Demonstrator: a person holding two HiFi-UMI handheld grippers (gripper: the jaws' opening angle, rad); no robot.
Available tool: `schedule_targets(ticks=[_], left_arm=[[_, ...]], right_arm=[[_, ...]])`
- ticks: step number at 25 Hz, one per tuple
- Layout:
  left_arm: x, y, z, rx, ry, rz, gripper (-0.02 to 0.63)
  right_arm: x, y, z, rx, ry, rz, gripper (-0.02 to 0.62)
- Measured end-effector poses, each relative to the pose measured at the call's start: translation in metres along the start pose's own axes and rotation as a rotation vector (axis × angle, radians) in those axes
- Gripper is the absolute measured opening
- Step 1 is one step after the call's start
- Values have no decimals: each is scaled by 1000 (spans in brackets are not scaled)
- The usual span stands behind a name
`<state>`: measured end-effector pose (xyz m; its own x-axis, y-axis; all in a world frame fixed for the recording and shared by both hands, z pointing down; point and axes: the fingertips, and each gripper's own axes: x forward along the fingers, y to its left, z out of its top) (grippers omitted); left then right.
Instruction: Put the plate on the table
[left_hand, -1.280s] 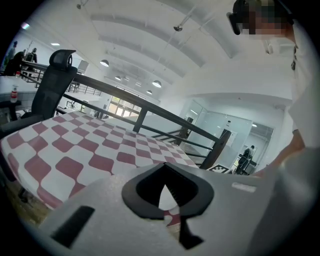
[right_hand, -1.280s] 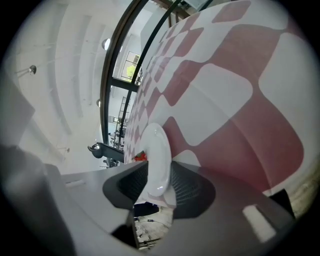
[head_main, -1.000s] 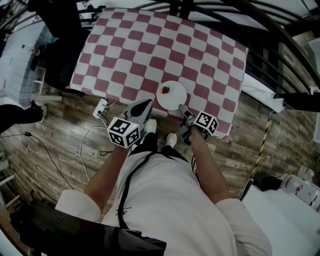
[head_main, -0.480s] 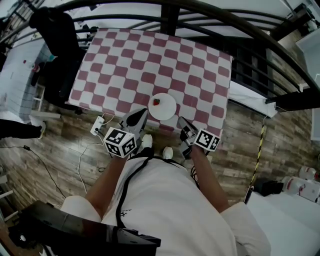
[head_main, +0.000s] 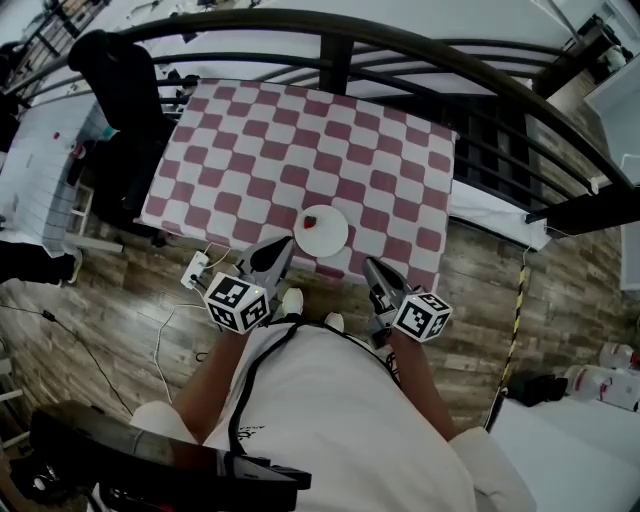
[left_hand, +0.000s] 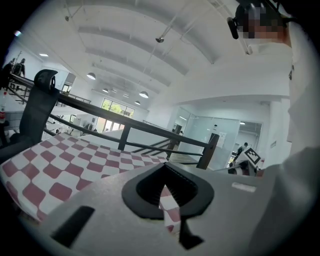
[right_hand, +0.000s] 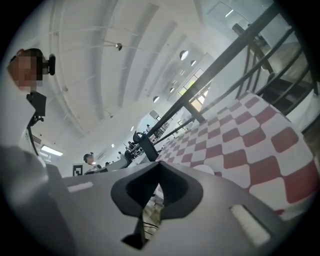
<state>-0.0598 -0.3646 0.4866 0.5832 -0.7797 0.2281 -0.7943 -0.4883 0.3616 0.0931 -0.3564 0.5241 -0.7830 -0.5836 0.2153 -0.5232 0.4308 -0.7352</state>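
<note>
Our left gripper (head_main: 281, 246) has its jaws pressed together with nothing between them, and our right gripper (head_main: 374, 268) is the same, closed on nothing. Both hang just off the near edge of the table (head_main: 250, 150), apart from everything on it.

The plate (head_main: 322, 232) lies flat on the red-and-white checked cloth (head_main: 400, 190), close to that near edge and between the lines of the two grippers. On its left part sits one small red thing (head_main: 310, 222); it is too small for us to say what it is.

Beyond the table runs a dark railing (head_main: 340, 40), and a dark chair (head_main: 115, 80) stands at the table's left corner. A white power strip (head_main: 195, 270) with its cable lies on the wooden floor (head_main: 100, 330) beside our left gripper.

Our own shirt (head_main: 330, 420) covers the lower part of the head view. In the left gripper view the gripper's body hides the plate; in the right gripper view only a pale sliver of it shows.
</note>
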Motion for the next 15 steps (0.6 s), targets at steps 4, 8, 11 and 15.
schedule_targets(ticks=[4, 8, 11, 15], left_arm=[[-2, -3, -8, -17, 19, -23, 6], [-1, -5, -19, -22, 34, -27, 5], [1, -3, -23, -25, 49, -25, 5], [1, 1, -26, -33, 60, -18, 6]], right_arm=[[-8, 9, 3, -51, -7, 11, 6], [-9, 8, 2, -54, -10, 10, 6], [-7, 10, 3, -64, -9, 17, 6], [-3, 15, 6, -86, -6, 27, 6]])
